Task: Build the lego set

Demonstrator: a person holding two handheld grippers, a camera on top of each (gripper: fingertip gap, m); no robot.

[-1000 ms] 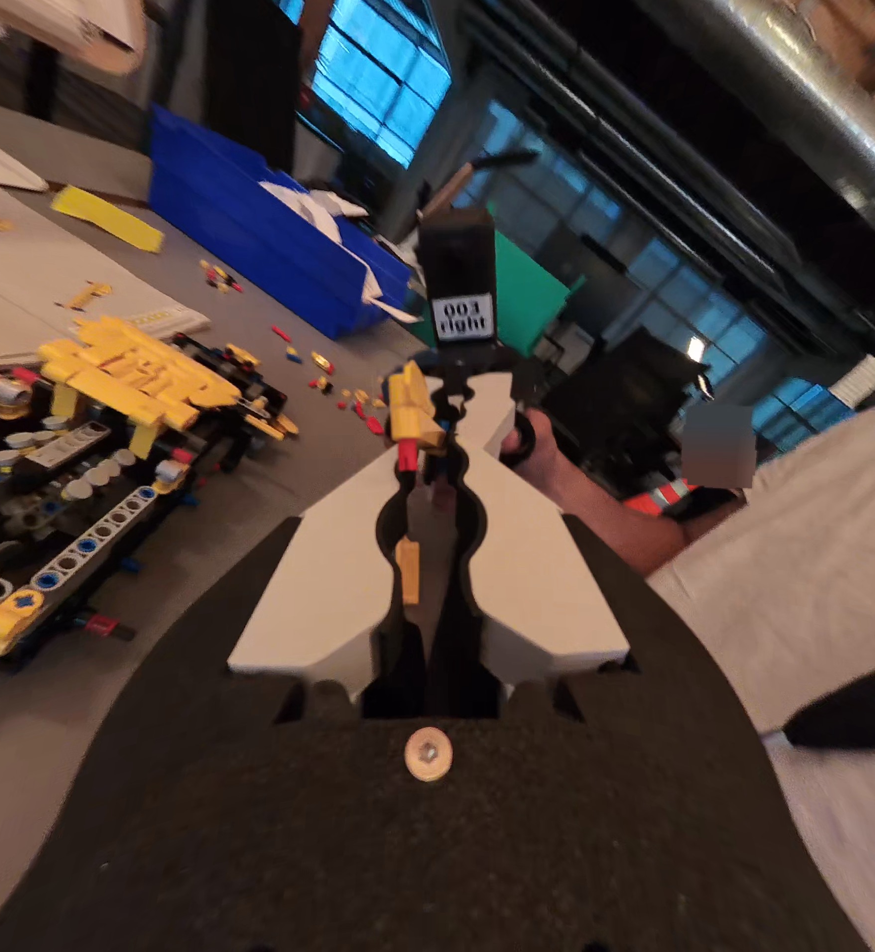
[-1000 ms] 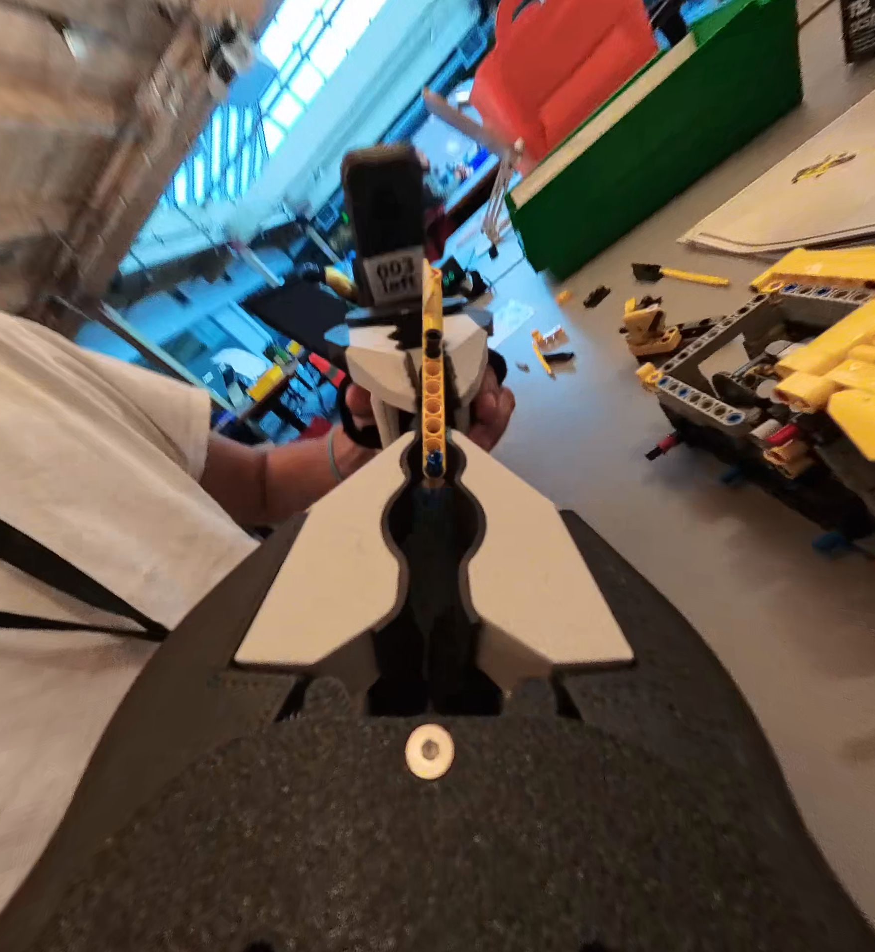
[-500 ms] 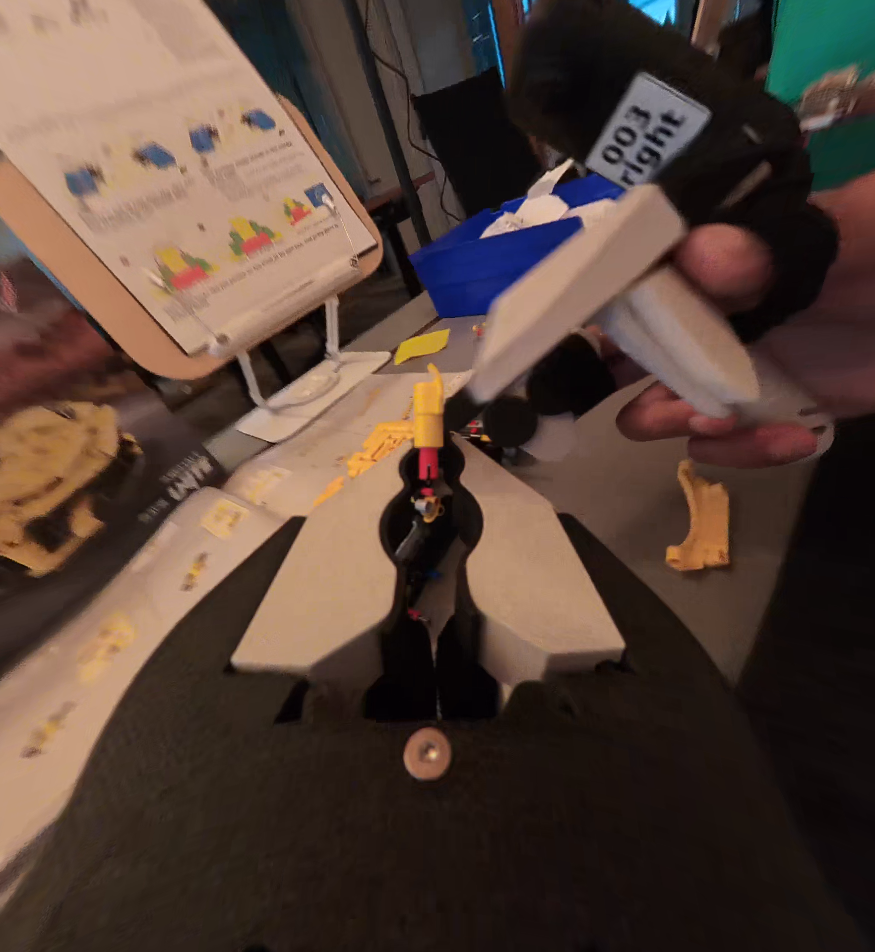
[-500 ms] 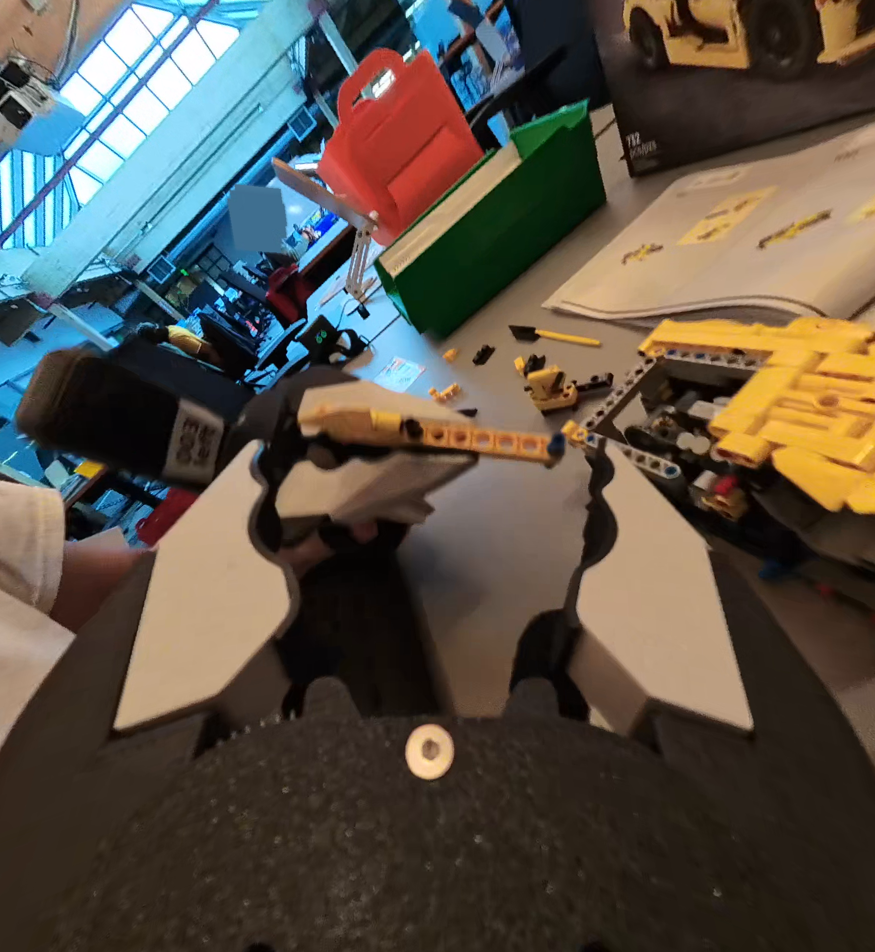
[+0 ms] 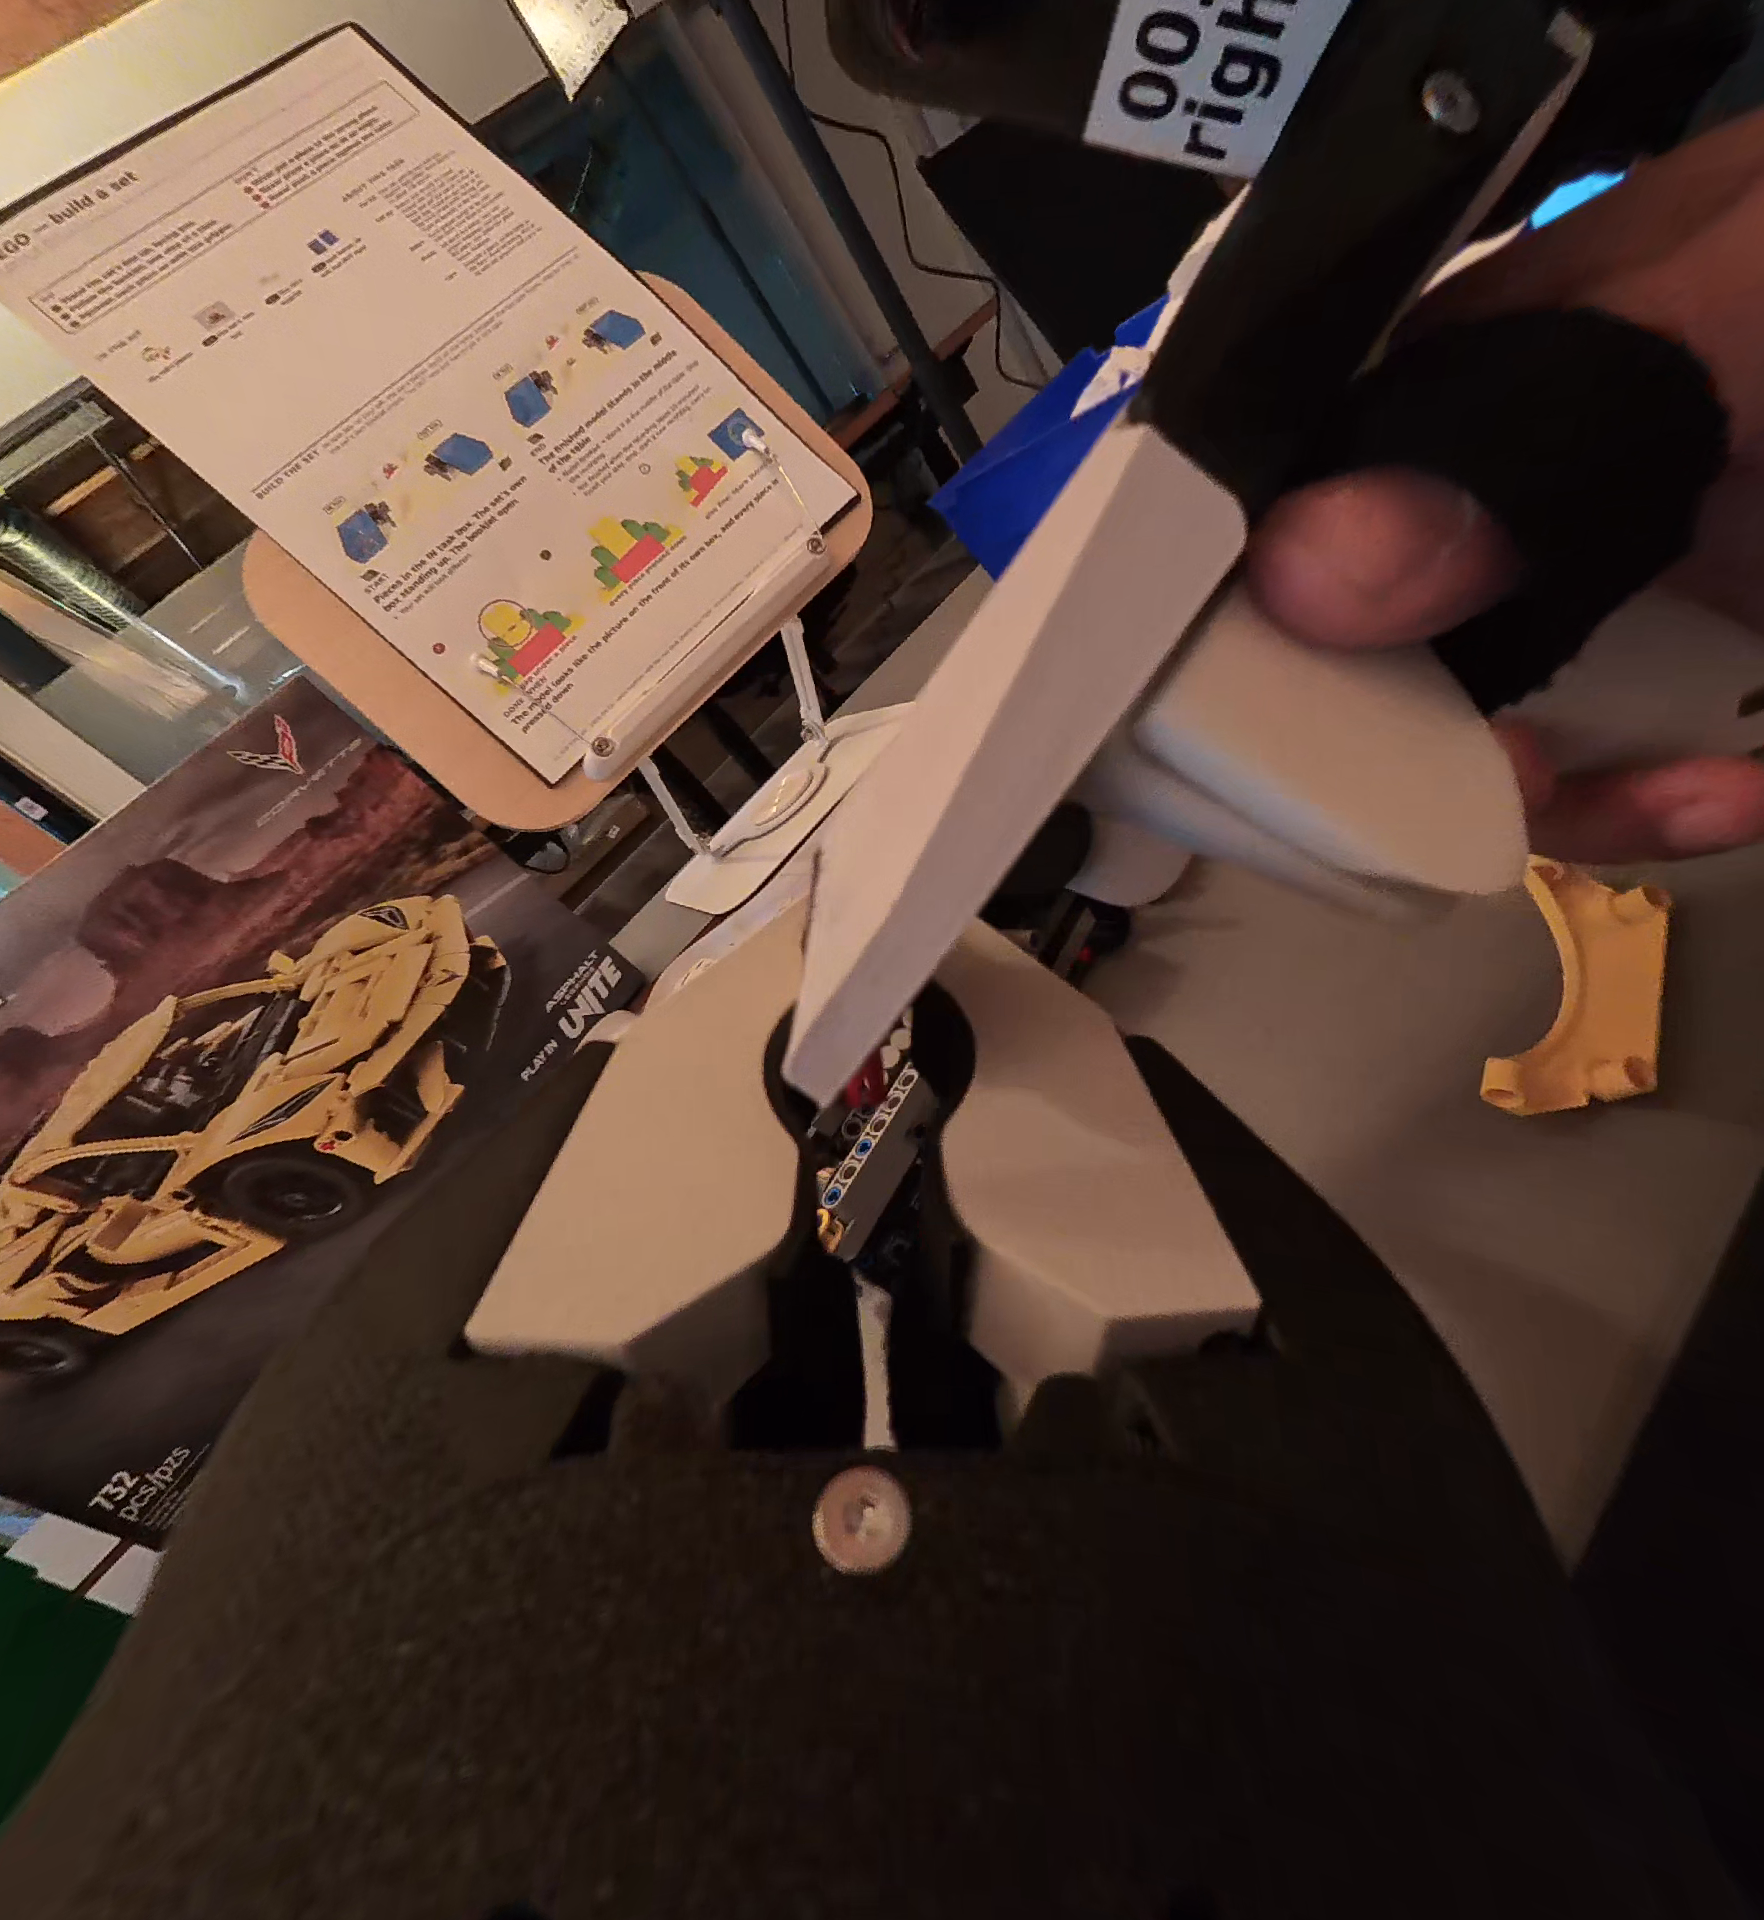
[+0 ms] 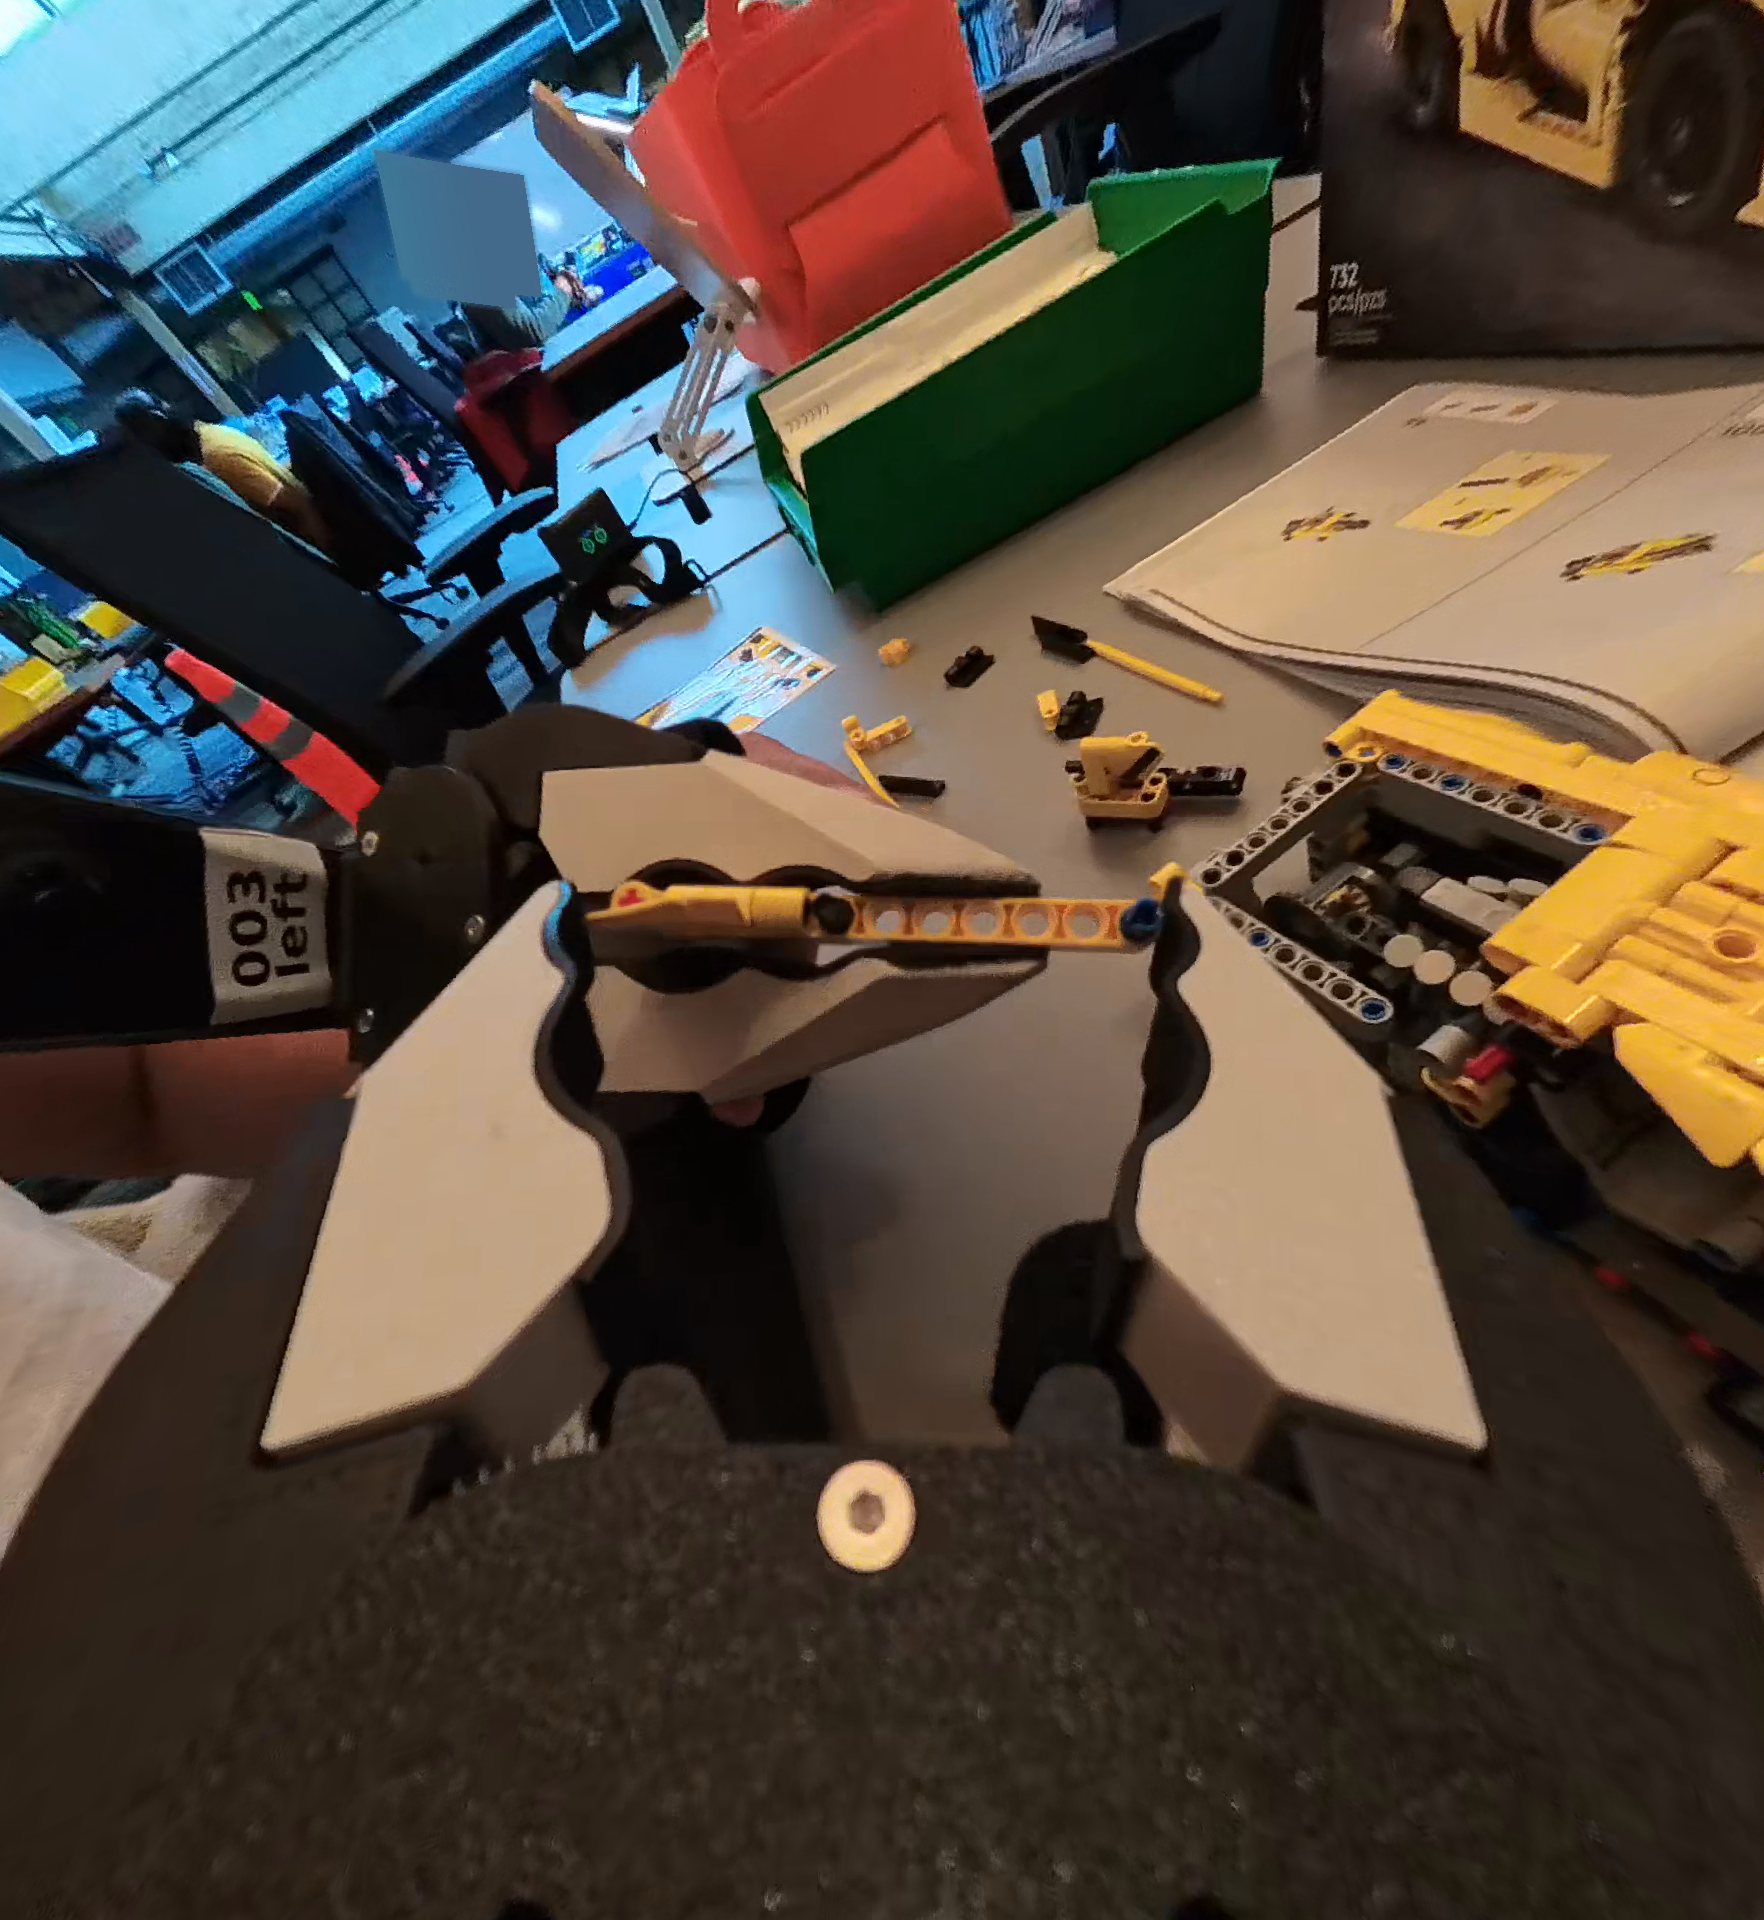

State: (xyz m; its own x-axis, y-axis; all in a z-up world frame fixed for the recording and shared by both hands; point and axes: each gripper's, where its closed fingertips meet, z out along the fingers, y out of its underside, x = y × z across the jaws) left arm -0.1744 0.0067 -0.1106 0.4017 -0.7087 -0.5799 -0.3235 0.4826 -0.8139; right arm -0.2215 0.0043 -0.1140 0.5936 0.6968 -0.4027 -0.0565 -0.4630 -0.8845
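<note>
yellow plastic, hard and light: the holed beam [image 6: 971,921] with its yellow end piece is stiff along its length, but the pin joints look like the weak spot, so i judge side load could pop them. your left claw [image 6: 1013,940] is pinched on the beam's end-piece half; the beam's far tip pokes out toward the half-built car [image 6: 1543,956], which sits on the tabletop [image 6: 961,727] just beyond that tip. your right claw [image 6: 862,997] is spread wide, its fingers either side of the beam, gripping nothing. take hold on the flat faces of the free holed half, near the blue pin, not across the joint. smooth faces may slip under a light squeeze.
</note>
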